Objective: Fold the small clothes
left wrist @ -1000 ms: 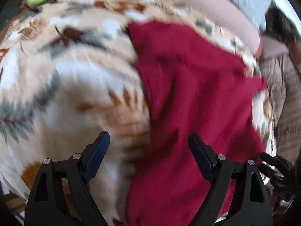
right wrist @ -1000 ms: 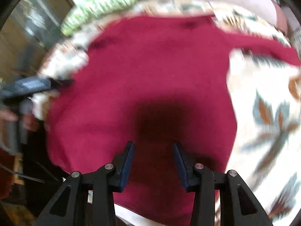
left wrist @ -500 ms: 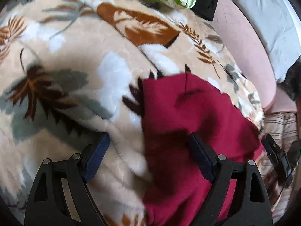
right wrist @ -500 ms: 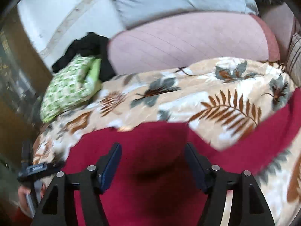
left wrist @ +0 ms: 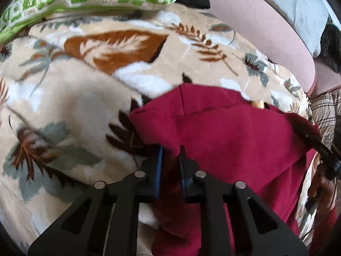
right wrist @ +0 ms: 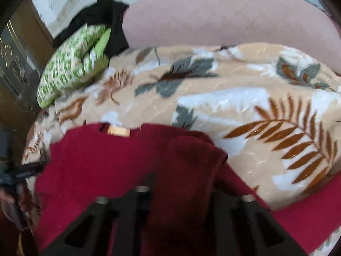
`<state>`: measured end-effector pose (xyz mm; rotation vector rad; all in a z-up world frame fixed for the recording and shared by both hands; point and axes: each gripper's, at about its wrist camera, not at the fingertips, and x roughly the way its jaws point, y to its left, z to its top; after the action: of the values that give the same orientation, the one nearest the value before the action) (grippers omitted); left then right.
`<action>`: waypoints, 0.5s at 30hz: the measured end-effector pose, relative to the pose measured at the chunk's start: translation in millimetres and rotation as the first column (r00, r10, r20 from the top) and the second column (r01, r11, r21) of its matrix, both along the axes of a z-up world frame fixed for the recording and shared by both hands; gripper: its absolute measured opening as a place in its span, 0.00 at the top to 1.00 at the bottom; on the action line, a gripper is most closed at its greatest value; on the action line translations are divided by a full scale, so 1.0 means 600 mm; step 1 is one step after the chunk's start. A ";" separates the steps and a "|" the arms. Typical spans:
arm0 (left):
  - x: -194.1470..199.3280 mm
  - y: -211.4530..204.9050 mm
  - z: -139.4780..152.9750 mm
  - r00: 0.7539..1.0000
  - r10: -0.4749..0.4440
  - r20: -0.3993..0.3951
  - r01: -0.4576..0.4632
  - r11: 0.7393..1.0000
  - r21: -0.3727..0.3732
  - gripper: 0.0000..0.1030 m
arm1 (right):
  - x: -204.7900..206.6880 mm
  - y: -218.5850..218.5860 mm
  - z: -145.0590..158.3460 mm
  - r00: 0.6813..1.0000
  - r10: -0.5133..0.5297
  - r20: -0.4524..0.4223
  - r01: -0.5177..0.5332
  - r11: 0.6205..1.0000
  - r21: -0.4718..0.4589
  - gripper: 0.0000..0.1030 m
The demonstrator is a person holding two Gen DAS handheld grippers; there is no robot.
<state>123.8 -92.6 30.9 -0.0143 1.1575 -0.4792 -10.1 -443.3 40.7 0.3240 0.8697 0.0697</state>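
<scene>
Left wrist view: dark red garment [left wrist: 234, 136], soft knit, partly folded with a seam and a tan label near its far edge, lying on leaf-print blanket [left wrist: 70, 98]; left gripper [left wrist: 170, 157] nearly closed, pinching a fold of the garment's near-left edge. Right wrist view, blurred: same garment [right wrist: 119, 162] bunched over right gripper [right wrist: 181, 194], finger state not discernible. Green-patterned pillow [right wrist: 72, 64] and pink cushion [right wrist: 223, 17] beyond.
</scene>
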 end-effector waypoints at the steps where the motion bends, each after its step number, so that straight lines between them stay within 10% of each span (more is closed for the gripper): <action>1: 0.002 -0.004 0.011 1.000 -0.011 0.023 0.011 1.000 0.001 0.92 | -0.007 -0.006 0.013 0.999 -0.009 0.031 0.009 1.000 -0.001 0.89; 5: 0.022 -0.023 0.050 0.994 -0.040 0.100 0.040 0.999 0.004 0.92 | -0.022 -0.029 0.074 0.986 -0.054 0.157 0.053 0.999 0.010 0.89; 9: 0.024 -0.012 0.045 0.994 -0.056 0.091 0.056 0.998 0.007 0.92 | 0.012 -0.027 0.053 0.999 -0.036 0.028 0.035 0.999 0.017 0.89; 15: 0.030 0.036 0.020 1.000 0.004 -0.007 -0.004 1.000 -0.013 0.89 | -0.022 -0.052 0.017 0.999 -0.038 -0.020 0.040 0.993 0.107 0.55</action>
<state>141.9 -71.1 43.0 -0.0291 1.1608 -0.4835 -23.3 -474.3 50.6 0.4428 0.8791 0.0777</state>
